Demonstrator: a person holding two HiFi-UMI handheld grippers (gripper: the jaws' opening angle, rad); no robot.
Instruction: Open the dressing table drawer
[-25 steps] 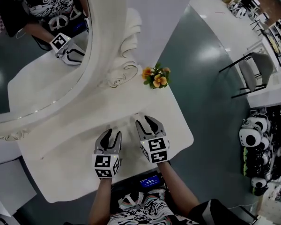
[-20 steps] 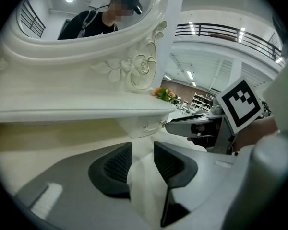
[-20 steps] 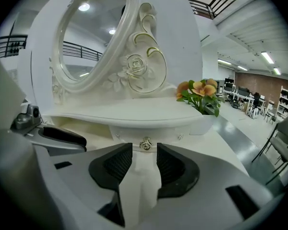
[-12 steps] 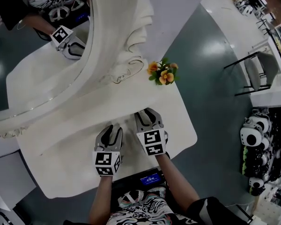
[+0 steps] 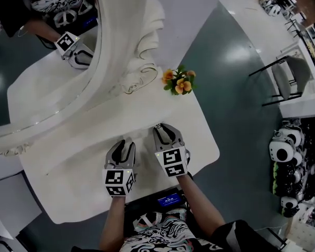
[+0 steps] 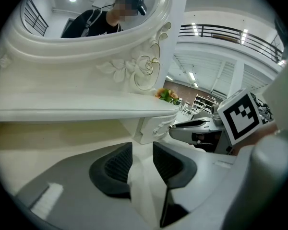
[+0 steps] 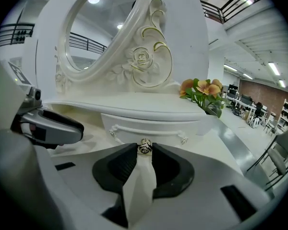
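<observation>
A white dressing table [image 5: 84,167] carries an oval mirror [image 5: 47,72]. Its small drawer [image 7: 149,123] sits under the raised shelf, with a metal knob [image 7: 144,146] at its front. My right gripper [image 7: 144,153] [image 5: 165,132] is closing, and its fingertips [image 7: 129,152] touch the knob on both sides. To its left, my left gripper [image 5: 124,147] [image 6: 142,150] hovers over the tabletop. Its jaws are narrowing slightly, with a gap and nothing between them. It also shows in the right gripper view [image 7: 48,126].
A bunch of orange flowers [image 5: 177,81] stands on the table's far right corner. The carved mirror frame [image 5: 139,51] rises behind the drawer. A chair [image 5: 286,80] and shelves of helmets [image 5: 283,161] stand across the floor to the right.
The right gripper's jaws have narrowed around the drawer knob and the gripper has rolled slightly. The left gripper has kept its place.
</observation>
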